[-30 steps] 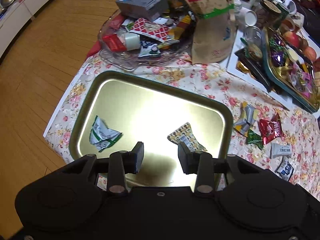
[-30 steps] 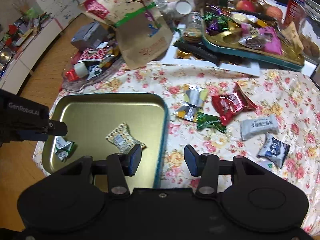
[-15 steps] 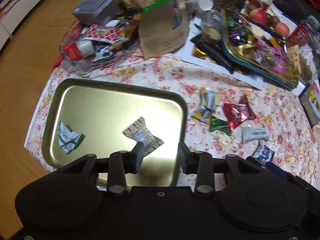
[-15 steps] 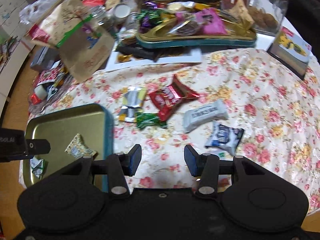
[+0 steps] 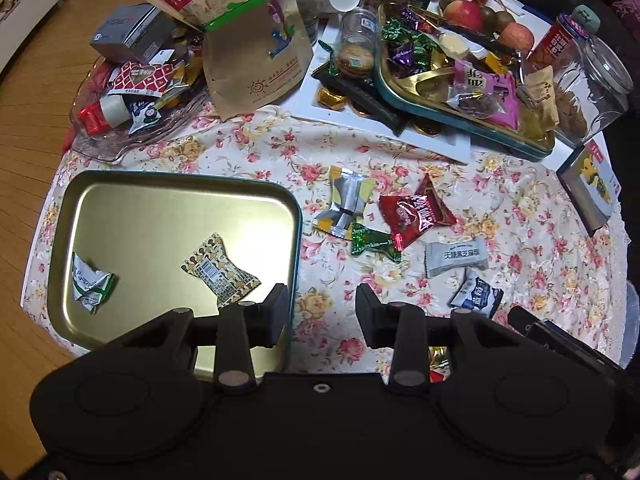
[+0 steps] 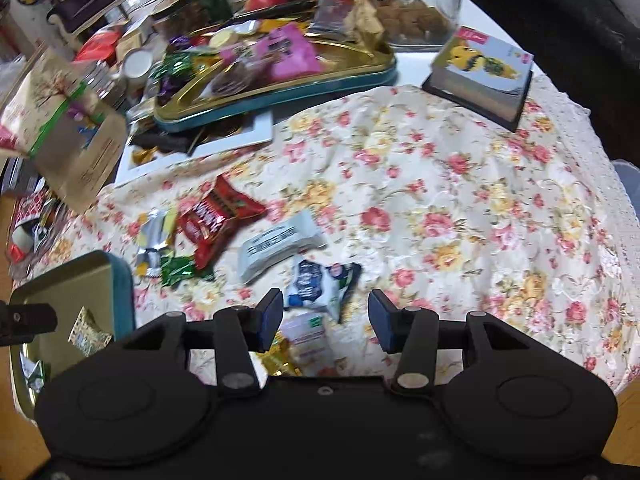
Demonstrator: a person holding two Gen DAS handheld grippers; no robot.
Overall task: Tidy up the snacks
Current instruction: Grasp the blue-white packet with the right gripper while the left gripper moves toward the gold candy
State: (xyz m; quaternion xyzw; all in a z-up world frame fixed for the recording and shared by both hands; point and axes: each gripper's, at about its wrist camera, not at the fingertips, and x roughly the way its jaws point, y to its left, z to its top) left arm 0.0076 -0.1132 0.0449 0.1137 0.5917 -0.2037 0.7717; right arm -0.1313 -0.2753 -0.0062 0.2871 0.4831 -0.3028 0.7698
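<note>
Two wrapped snacks are already lying in the gold tray [image 5: 120,208]: a green-and-white candy [image 5: 90,280] near its left wall and a patterned tan one [image 5: 218,270] toward the middle. Several are still waiting on the floral tablecloth [image 5: 500,208] beside the tray: a silver-yellow packet [image 5: 346,204], a red packet [image 5: 414,212], a small green candy [image 5: 374,242], a grey bar [image 5: 456,256] and a blue-white packet [image 6: 320,286]. The task seems to be only beginning. The left gripper [image 5: 322,310] is hanging over the tray's right edge, fingers spread and empty. The right gripper [image 6: 326,318] is hovering above the blue-white packet, fingers spread, gripping nothing.
</note>
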